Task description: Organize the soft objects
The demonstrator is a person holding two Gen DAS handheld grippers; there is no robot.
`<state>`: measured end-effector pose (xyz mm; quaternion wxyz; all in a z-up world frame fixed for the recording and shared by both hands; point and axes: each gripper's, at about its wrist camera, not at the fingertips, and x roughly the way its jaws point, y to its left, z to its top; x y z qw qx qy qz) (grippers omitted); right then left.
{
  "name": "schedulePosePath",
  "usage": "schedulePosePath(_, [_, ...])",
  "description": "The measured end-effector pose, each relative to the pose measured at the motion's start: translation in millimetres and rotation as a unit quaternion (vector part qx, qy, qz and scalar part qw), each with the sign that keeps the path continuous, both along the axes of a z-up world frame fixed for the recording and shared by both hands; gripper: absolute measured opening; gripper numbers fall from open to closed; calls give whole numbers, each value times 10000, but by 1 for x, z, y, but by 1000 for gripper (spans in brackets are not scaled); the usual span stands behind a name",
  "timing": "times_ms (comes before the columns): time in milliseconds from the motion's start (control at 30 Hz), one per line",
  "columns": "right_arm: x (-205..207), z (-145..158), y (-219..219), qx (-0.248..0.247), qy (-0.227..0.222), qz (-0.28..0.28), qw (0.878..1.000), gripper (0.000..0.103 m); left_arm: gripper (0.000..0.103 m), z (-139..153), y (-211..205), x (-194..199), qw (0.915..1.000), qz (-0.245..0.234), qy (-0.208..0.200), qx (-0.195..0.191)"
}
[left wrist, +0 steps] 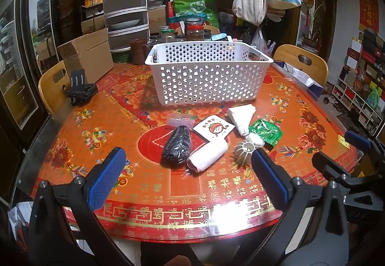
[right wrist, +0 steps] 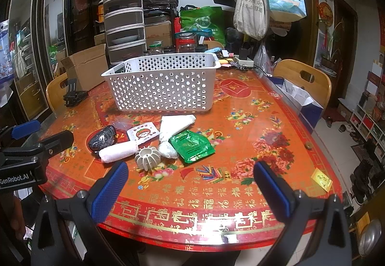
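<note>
dim indoor light | white glare on table [left wrist: 231, 208] near edge | fisheye bending, dark corners | sharp focus

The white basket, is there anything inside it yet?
Nothing shows above the rim of the basket, and through its holes only dark gaps appear. Its floor is hidden by the near wall, so something flat could lie there. The soft items, like the green packet, are on the table.

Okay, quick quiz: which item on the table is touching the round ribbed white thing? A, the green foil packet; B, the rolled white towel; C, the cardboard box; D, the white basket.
B: in the right wrist view the rolled white towel has its end against the round ribbed piece, while the green foil packet lies clear of it.
</note>
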<state>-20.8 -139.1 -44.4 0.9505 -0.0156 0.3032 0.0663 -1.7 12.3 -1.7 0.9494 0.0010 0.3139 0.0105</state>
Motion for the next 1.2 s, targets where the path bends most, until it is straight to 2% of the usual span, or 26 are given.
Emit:
schedulePosePath(967, [0,0,-1,-3,-6,2,10000,103,103,-2,7,1,10000,38,7,-21])
schedulePosePath(1200, [1,-2,4,-15,37,19,10000,103,103,-1,6,0,9997,-7,-235,29])
